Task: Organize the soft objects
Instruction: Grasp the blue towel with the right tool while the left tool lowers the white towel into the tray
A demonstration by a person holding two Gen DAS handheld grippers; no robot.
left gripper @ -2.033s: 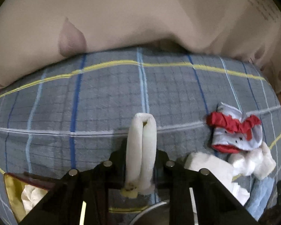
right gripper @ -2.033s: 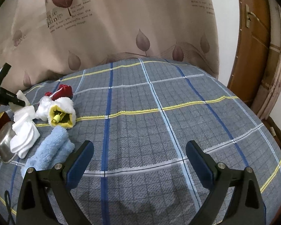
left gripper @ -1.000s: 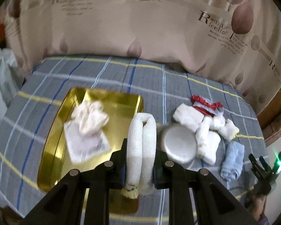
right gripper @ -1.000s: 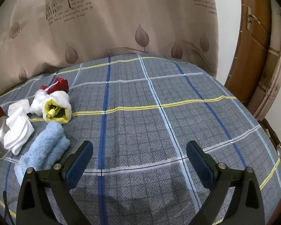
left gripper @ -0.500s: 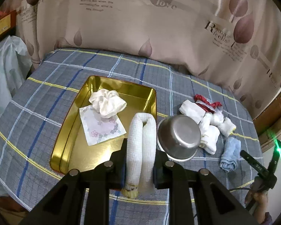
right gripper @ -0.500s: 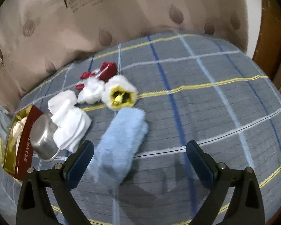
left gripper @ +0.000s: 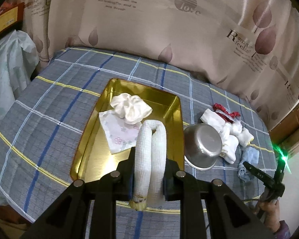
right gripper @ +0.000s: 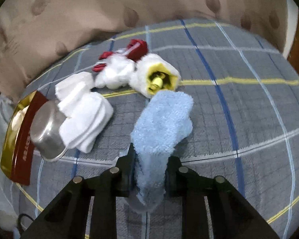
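Observation:
My left gripper (left gripper: 148, 176) is shut on a folded white sock (left gripper: 150, 155) and holds it high above the near end of the gold tray (left gripper: 89, 145). The tray holds a white scrunchie (left gripper: 130, 108) and a floral cloth (left gripper: 117, 135). My right gripper (right gripper: 149, 176) is shut on a fluffy blue sock (right gripper: 161, 123) that lies on the plaid bed. Beyond it lie a white and yellow sock (right gripper: 157, 77), a red and white sock (right gripper: 119, 63) and folded white socks (right gripper: 83, 111).
A steel bowl (left gripper: 202, 147) lies tipped beside the tray's right edge; it also shows in the right wrist view (right gripper: 46, 131). A patterned curtain (left gripper: 169, 29) hangs behind the bed. A white plastic bag (left gripper: 8, 65) sits at the left.
My right gripper moved left to the blue sock and shut on it. My left gripper rose and pulled back with the white sock, and the tray came into view below it.

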